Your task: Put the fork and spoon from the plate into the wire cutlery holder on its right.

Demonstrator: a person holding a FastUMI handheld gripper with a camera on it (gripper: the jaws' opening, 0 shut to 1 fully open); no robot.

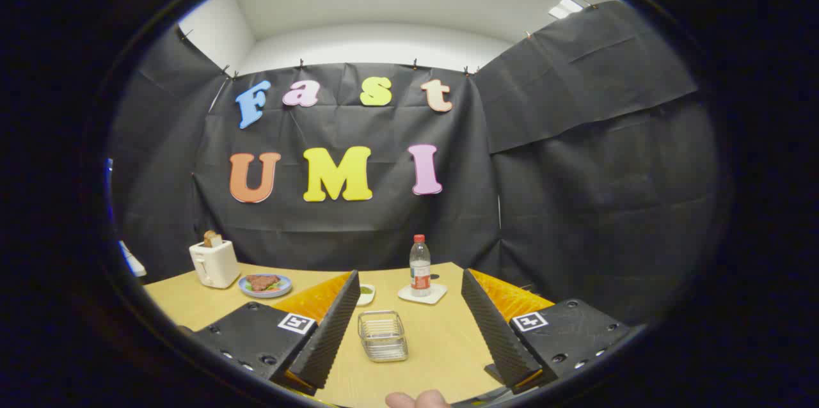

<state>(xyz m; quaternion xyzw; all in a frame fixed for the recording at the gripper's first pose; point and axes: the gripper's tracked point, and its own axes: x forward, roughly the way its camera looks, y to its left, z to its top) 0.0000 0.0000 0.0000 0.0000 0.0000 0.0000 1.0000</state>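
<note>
gripper view – gripper [409, 325] spread wide, gripping nothing, wire cutlery holder [382, 335] on table [441, 337] between its fingers

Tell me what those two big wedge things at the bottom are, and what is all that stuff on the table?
Those wedges are the two fingers of a grabbing tool, a gripper, which a person holds by hand. The camera rides on it and looks forward, so the fingers poke into the picture. They stand open and hold nothing. Between them, on the wooden table, sits a wire cutlery holder. Farther back are a water bottle on a white coaster, a small bowl, a blue plate of food and a toaster with bread. A fingertip peeks in below.
</note>
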